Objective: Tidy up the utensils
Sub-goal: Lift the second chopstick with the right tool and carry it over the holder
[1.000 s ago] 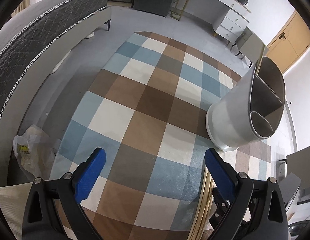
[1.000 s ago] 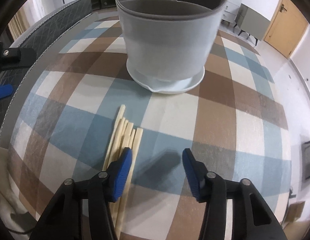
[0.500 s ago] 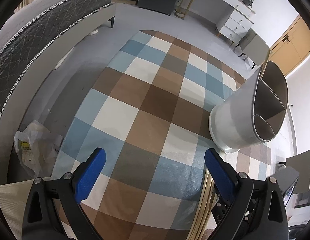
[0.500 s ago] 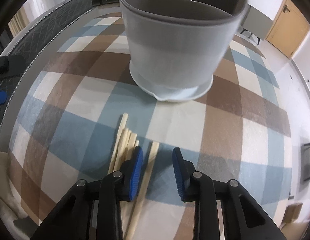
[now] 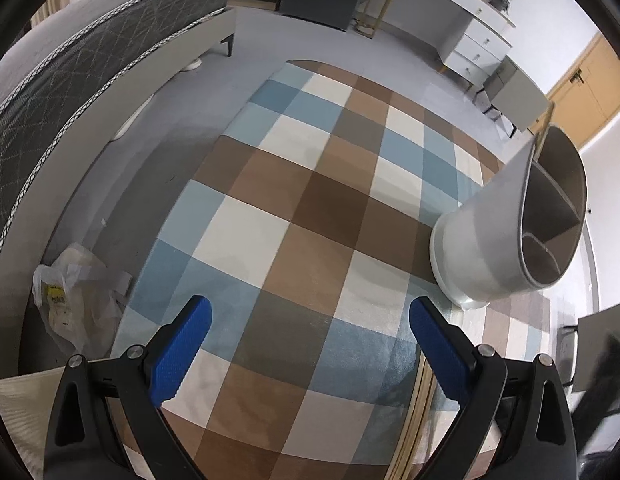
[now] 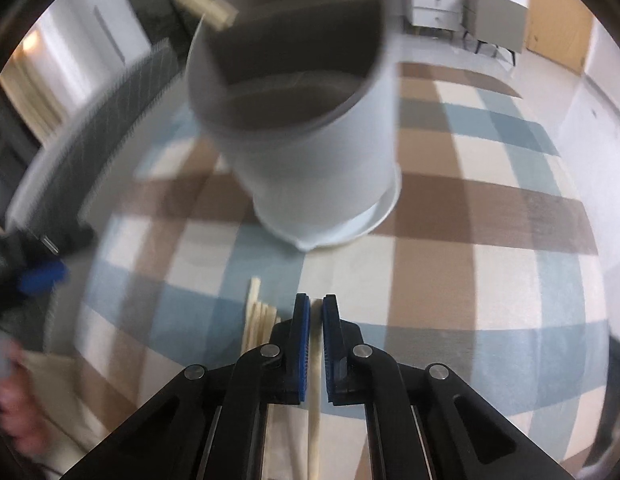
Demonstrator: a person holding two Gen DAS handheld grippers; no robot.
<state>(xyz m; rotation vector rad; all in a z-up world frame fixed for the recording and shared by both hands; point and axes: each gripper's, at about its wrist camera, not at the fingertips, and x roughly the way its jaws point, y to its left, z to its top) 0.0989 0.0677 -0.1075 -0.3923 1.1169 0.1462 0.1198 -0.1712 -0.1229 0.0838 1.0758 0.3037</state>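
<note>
A grey round utensil holder [image 6: 310, 168] with inner dividers stands on the checked tablecloth [image 6: 490, 280]. Its open top faces the right wrist view. My right gripper [image 6: 316, 300] is closing its jaws on a single pale wooden chopstick [image 6: 313, 432], and the blue pads press on it. Several more chopsticks [image 6: 259, 320] lie on the cloth just left of it. My left gripper [image 5: 310, 312] is open and empty over the cloth. From there the holder [image 5: 490, 248] is at the right and the chopsticks [image 5: 418, 412] are by the right finger.
A grey bed [image 5: 70, 80] runs along the left of the table, with a plastic bag [image 5: 74, 300] on the floor beside it. A white dresser [image 5: 470, 32] and a chair [image 5: 518, 96] stand at the back. A hand [image 6: 14, 420] shows at the lower left.
My right gripper has shut from wide open onto one chopstick and has risen and tilted towards the holder, blurring its view. The left gripper has stayed where it was.
</note>
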